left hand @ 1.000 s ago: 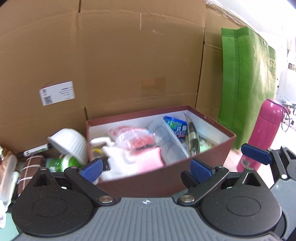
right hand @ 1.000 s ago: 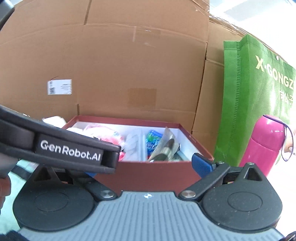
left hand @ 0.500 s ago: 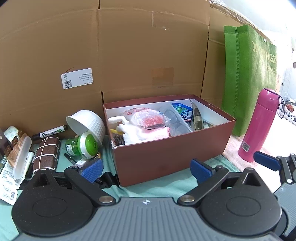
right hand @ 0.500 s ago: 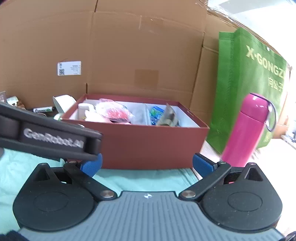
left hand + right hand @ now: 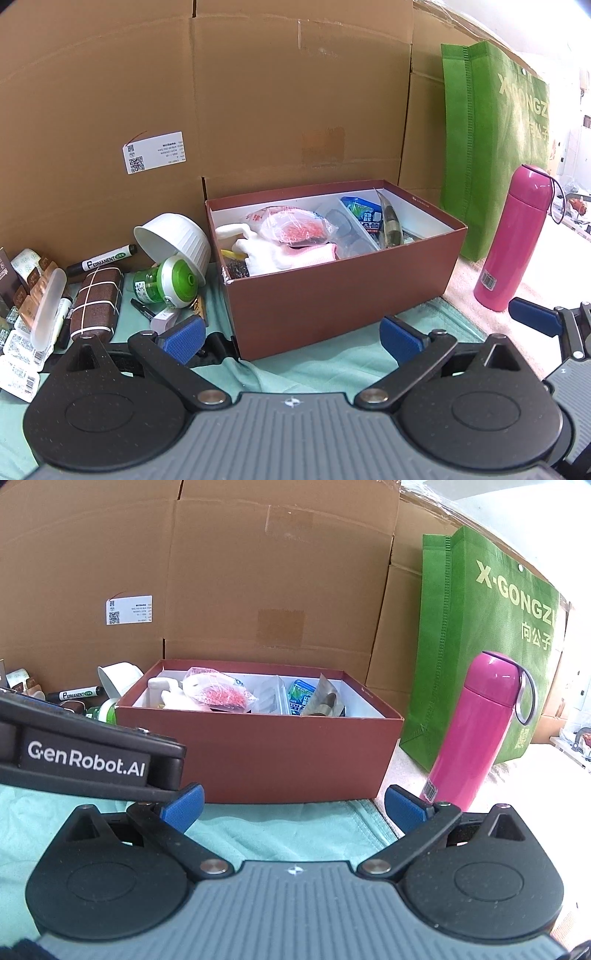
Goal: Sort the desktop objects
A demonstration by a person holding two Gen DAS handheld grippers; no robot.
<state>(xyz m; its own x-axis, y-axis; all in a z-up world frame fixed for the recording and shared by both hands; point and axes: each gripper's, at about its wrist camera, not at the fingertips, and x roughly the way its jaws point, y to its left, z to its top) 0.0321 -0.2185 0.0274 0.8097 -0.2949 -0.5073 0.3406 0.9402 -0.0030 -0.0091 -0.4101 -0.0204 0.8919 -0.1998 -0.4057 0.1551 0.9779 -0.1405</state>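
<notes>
A dark red box (image 5: 332, 291) stands on a green cloth (image 5: 325, 365), filled with white gloves (image 5: 273, 254), a clear bag of red bits (image 5: 295, 229), a blue packet (image 5: 364, 214) and other items. It also shows in the right wrist view (image 5: 258, 753). Left of it lie a white bowl (image 5: 177, 240), a green bottle (image 5: 166, 284), a permanent marker (image 5: 103, 260), a brown bundle (image 5: 98, 302) and blister packs (image 5: 22, 354). My left gripper (image 5: 291, 338) is open and empty, in front of the box. My right gripper (image 5: 293, 808) is open and empty beside it.
A pink flask (image 5: 476, 731) stands right of the box, in front of a green bag (image 5: 491, 635). A cardboard wall (image 5: 258, 110) closes the back. The left gripper's body (image 5: 85, 760) crosses the left of the right wrist view.
Both grippers have pulled back from the box and down toward the cloth. The box looks smaller and more of the table's left side shows.
</notes>
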